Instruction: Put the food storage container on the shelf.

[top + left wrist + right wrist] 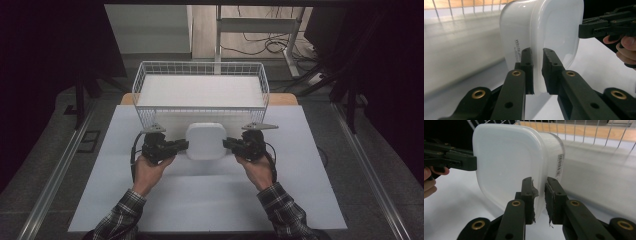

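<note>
White plastic container [205,141], lid on, sits between the two grippers over the pale table [200,200], just in front of the wire basket [200,92]; cannot tell if it rests on the table or is lifted. Largest first: table, a white sheet over a wooden top. Basket is white mesh, rectangular, at the table's far side, upright. Container is rounded-square, translucent white, printed label on the side wall. Left gripper [537,71] has its jaws closed down on the container's rim at its left edge, rim pinched between the pads. Right gripper [539,195] does the same on the opposite edge, jaws nearly together on the rim. A person's hands in plaid sleeves [285,210] hold both.
</note>
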The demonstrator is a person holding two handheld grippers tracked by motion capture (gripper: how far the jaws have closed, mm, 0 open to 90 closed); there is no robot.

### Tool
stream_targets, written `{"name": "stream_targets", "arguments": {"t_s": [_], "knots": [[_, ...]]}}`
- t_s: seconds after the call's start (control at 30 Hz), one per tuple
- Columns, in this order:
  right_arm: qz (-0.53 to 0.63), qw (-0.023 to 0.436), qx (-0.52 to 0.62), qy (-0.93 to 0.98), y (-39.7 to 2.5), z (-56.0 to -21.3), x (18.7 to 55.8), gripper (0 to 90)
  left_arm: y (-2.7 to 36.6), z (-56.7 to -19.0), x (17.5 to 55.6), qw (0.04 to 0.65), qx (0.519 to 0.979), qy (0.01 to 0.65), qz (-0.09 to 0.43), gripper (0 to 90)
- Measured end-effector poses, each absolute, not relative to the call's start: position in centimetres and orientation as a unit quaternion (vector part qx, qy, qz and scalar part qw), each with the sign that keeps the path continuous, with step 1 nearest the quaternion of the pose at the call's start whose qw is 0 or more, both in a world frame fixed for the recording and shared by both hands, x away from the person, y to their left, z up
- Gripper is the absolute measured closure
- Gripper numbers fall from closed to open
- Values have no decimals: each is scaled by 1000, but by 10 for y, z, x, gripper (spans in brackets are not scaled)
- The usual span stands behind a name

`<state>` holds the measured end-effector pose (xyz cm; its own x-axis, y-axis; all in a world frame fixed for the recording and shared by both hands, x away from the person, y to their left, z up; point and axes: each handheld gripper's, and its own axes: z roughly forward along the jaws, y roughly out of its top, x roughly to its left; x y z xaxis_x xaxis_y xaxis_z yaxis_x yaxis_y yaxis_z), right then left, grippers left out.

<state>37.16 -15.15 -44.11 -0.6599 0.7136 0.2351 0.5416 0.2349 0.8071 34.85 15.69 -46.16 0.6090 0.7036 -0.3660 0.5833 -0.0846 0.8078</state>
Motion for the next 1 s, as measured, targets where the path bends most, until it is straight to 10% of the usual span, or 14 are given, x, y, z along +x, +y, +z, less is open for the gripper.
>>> {"name": "stream_targets", "arguments": {"t_s": [1.0], "knots": [[461,96,435,767,-138,-464,425,760,156,-485,399,500,716,485,55,782]]}}
